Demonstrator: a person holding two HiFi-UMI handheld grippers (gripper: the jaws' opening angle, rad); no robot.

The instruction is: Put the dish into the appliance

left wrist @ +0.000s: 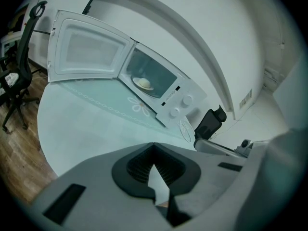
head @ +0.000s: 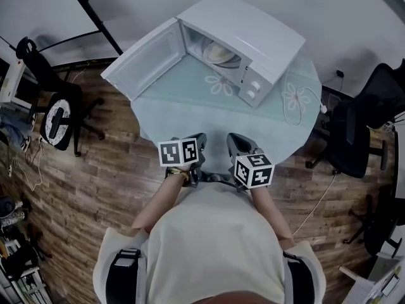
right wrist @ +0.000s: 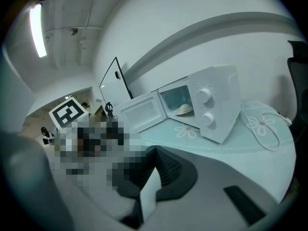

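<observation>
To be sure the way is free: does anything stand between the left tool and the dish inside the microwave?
Nothing visible does. The dish sits inside the microwave, whose door is swung wide to the side. Only bare table lies between the dish and the left tool.

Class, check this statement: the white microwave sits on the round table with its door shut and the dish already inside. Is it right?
Not quite. The microwave has its door wide open, not shut. The rest holds: it sits on the round table with the dish inside. The head view shows this most clearly.
</observation>
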